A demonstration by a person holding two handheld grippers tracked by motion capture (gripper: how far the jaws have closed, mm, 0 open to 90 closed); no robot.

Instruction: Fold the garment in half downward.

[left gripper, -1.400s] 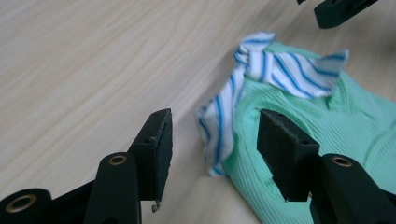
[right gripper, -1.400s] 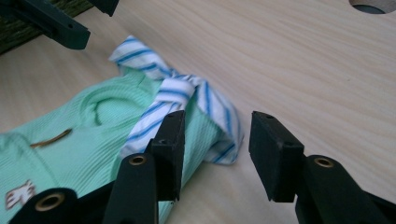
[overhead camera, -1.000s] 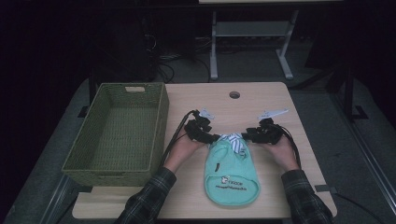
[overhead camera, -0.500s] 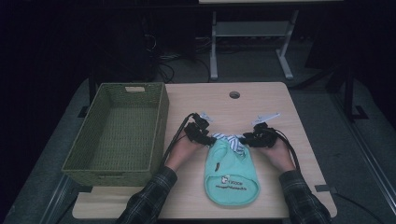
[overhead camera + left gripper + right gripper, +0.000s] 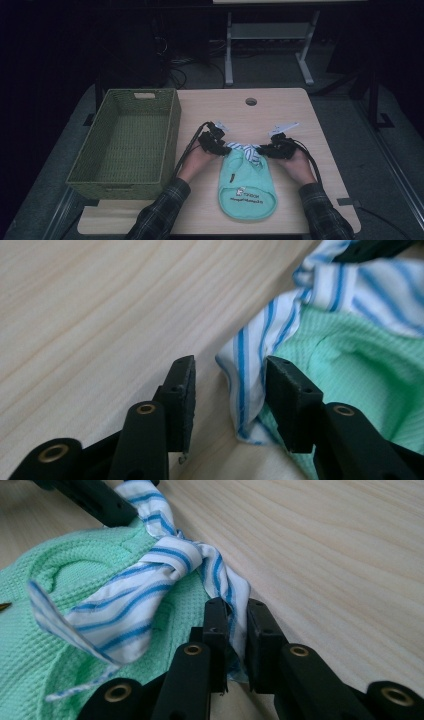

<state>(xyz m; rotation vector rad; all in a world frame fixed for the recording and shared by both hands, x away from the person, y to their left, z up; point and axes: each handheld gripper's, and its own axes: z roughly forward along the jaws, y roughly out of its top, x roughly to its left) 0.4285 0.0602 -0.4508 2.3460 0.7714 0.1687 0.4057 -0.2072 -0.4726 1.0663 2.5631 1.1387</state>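
Observation:
A mint-green knit garment (image 5: 246, 187) lies flat near the table's front edge, its blue-and-white striped collar (image 5: 248, 149) at the far end. My left gripper (image 5: 220, 148) is at the collar's left corner. In the left gripper view its jaws (image 5: 230, 370) have just been closing and stand open around the striped edge (image 5: 249, 355); one pad touches the cloth, the other is clear of it. My right gripper (image 5: 267, 149) is at the collar's right corner. Its jaws (image 5: 236, 607) have just been closing and pinch the striped cloth (image 5: 165, 560) beside the green knit (image 5: 75, 580).
A woven green basket (image 5: 172, 135) stands on the left part of the wooden table (image 5: 280, 112), close to my left forearm. A round cable hole (image 5: 251, 101) sits at the far middle. A metal stand (image 5: 228, 45) is on the floor behind the table.
Both grippers have edged inward onto the collar's corners. The right jaws have closed on the striped cloth, and the left jaws have narrowed around it.

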